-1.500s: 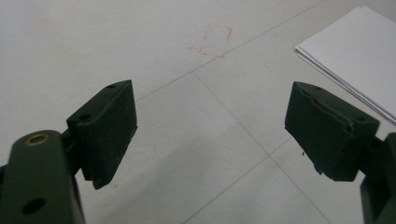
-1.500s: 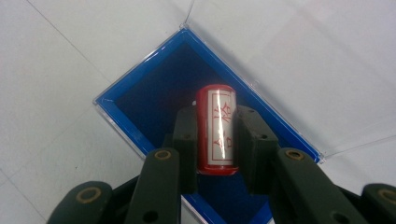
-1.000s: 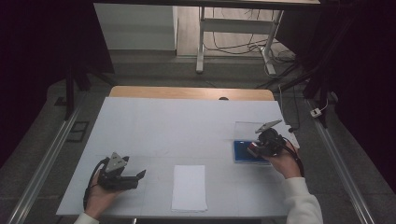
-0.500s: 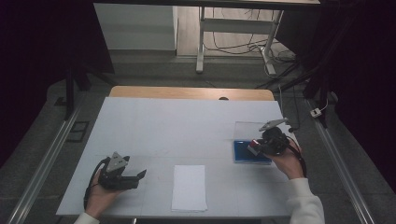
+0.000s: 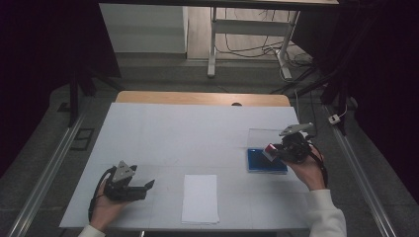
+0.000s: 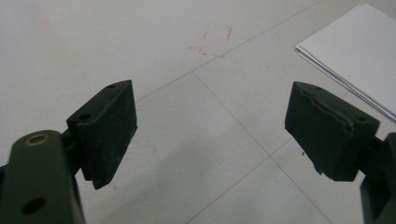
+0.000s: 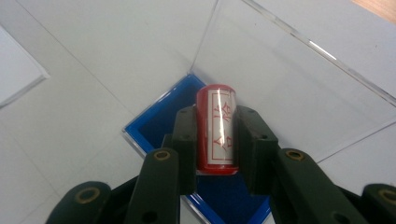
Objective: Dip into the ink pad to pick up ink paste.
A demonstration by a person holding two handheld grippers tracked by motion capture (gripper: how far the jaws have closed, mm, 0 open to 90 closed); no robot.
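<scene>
Stamp (image 7: 216, 128) over ink pad (image 7: 154, 122)
Right gripper (image 7: 215, 140) clamps it above the pad, lower centre, for inking; left gripper (image 6: 210, 130) gapes idle

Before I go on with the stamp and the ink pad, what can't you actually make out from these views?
- Stamp printing face: right gripper view, it points away, and the fingers cover its sides.
- Whether the stamp touches the blue ink pad: neither the right gripper view nor the high view settles it.
- Stamp characters: high view, too small.
- Paper sheets: left gripper view, cut off by the right edge.
</scene>
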